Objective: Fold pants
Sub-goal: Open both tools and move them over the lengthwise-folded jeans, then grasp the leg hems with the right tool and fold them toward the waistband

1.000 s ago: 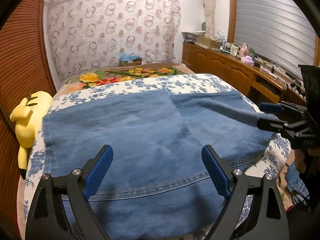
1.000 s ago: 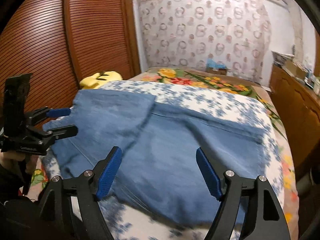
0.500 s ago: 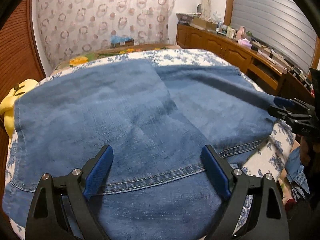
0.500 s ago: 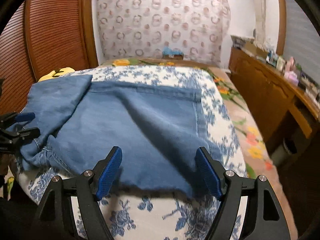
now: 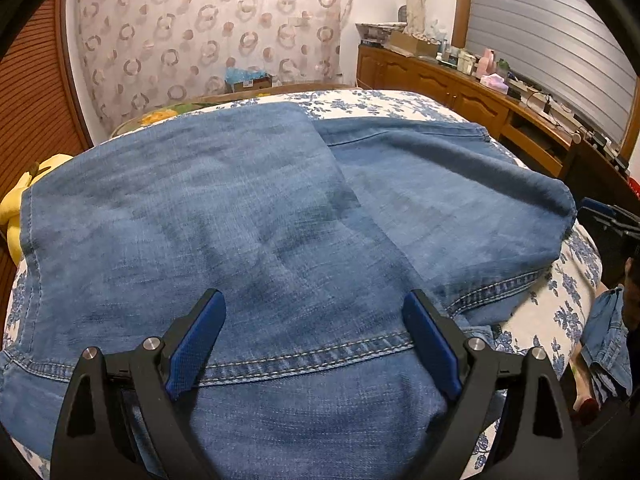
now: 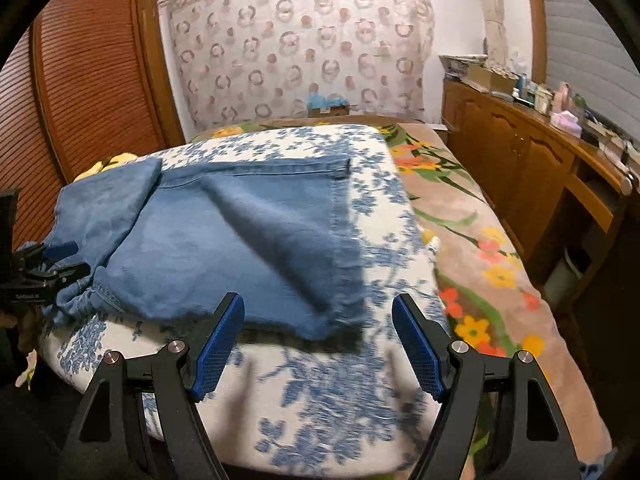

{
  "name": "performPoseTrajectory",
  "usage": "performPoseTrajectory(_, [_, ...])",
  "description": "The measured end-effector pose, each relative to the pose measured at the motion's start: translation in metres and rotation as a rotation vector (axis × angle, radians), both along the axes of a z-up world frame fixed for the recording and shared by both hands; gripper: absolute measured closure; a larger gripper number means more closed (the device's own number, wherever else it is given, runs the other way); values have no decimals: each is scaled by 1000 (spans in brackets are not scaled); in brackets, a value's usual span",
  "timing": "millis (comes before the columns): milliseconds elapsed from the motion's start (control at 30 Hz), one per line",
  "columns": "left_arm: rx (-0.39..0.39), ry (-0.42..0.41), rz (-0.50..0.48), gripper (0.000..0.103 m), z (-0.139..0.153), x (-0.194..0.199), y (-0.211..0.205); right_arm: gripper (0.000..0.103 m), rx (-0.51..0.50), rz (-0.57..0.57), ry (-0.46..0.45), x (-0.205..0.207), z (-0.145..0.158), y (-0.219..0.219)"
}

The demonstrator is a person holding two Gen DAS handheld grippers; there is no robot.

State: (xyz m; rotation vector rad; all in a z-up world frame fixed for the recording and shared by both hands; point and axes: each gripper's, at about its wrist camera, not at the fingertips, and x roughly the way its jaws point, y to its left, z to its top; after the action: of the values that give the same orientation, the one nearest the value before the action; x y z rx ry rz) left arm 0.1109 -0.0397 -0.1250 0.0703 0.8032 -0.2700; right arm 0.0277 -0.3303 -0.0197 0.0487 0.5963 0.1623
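Note:
Blue denim pants point(image 5: 248, 216) lie spread on the bed, one leg folded over the other. My left gripper point(image 5: 314, 332) is open and empty, low over the waistband seam point(image 5: 304, 358) at the near edge. In the right wrist view the pants point(image 6: 240, 240) lie left of centre and their hem corner point(image 6: 340, 320) is just beyond the fingertips. My right gripper point(image 6: 318, 334) is open and empty above the bedsheet point(image 6: 320, 400). The left gripper also shows at the left edge of the right wrist view point(image 6: 48, 264).
The bed has a blue floral sheet and a flowered blanket point(image 6: 480, 260) to the right. A yellow plush point(image 5: 16, 208) lies at the left edge. A wooden sideboard point(image 6: 540, 168) with clutter runs along the right wall. A slatted wardrobe point(image 6: 80, 100) stands at left.
Both grippers have moved closer and lower to the pants. The right one has swung right, toward the hem corner. Both stay open.

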Motion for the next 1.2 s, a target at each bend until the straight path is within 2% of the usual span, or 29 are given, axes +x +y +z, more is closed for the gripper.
performPoseTrajectory(100, [9, -7, -3, 12, -1, 1, -2, 25, 24, -6, -1, 1, -1, -7])
performPoseTrajectory(200, [8, -10, -2, 12, -1, 1, 0, 30, 33, 1, 9, 7, -6, -8])
performPoseTrajectory(267, [6, -12, -2, 12, -1, 1, -1, 40, 55, 12, 30, 13, -12, -8])
performPoseTrajectory(433, [5, -12, -2, 12, -1, 1, 0, 50, 72, 26, 49, 21, -17, -6])
performPoseTrajectory(500, [6, -13, -2, 12, -1, 1, 0, 57, 74, 29, 50, 24, -17, -7])
performPoseTrajectory(533, [5, -13, -2, 12, -1, 1, 1, 64, 70, 28, 49, 26, -16, -7])
performPoseTrajectory(567, [4, -13, -3, 12, -1, 1, 1, 76, 62, 32, 49, 25, -17, -5])
performPoseTrajectory(667, [0, -15, -4, 12, 0, -1, 3, 86, 82, 68, 54, 28, -18, -4])
performPoseTrajectory(733, [-1, -12, -9, 12, 2, -3, 4, 87, 97, 88, 52, 28, -16, -3])
performPoseTrajectory(833, [-20, 12, -14, 12, 13, -3, 8, 89, 182, 153, 42, 30, -5, -3])
performPoseTrajectory(900, [-55, -17, -23, 12, 27, -9, 12, 89, 151, 162, 17, 31, 6, 2])
performPoseTrajectory(1200, [-60, -104, -8, 12, 60, -26, 25, 89, 114, 292, -139, 34, 72, 40])
